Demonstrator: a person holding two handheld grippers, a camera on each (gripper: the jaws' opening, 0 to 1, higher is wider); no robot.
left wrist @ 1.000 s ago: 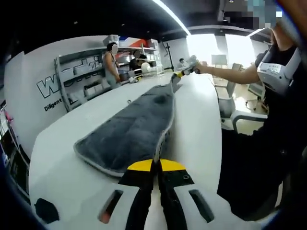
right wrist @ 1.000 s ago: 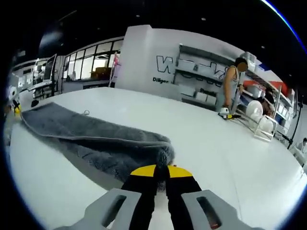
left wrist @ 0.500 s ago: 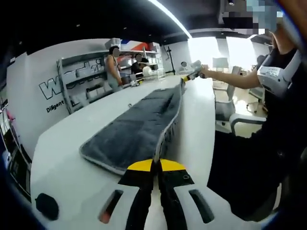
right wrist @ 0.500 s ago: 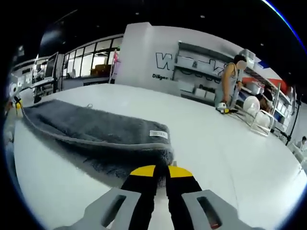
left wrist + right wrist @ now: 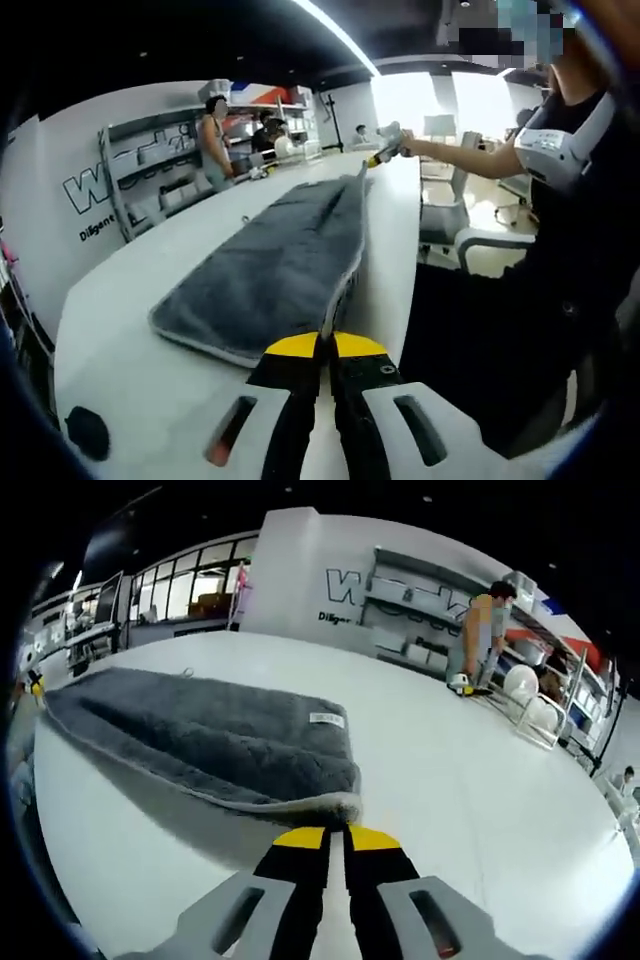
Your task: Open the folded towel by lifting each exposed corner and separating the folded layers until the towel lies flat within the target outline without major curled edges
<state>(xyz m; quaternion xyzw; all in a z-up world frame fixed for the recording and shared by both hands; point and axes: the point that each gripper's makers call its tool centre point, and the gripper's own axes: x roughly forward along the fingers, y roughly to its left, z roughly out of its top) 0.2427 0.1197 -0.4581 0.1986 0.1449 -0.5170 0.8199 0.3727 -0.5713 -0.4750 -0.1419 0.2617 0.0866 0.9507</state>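
A long grey towel [image 5: 280,260] with a pale hem runs lengthwise over the white table [image 5: 130,370]. My left gripper [image 5: 325,338] is shut on the near end of its hem. At the far end a hand holds my right gripper [image 5: 385,152] on the other corner. In the right gripper view the towel [image 5: 200,730] shows a white label near its end, and my right gripper [image 5: 337,828] is shut on the hem there. My left gripper [image 5: 36,687] is a small yellow tip at the towel's far left end. The held edge hangs taut, slightly above the table [image 5: 480,780].
The person's body [image 5: 560,260] stands close along the table's edge on the right. A black round object [image 5: 85,430] lies on the table near the left gripper. Shelves [image 5: 420,610], other people [image 5: 480,630], a white fan [image 5: 522,685] and office chairs [image 5: 445,215] are beyond the table.
Both grippers kept their hold. The held edge rose and came toward the person's side of the table. The fluffy lower layer that spread under the towel's end no longer shows.
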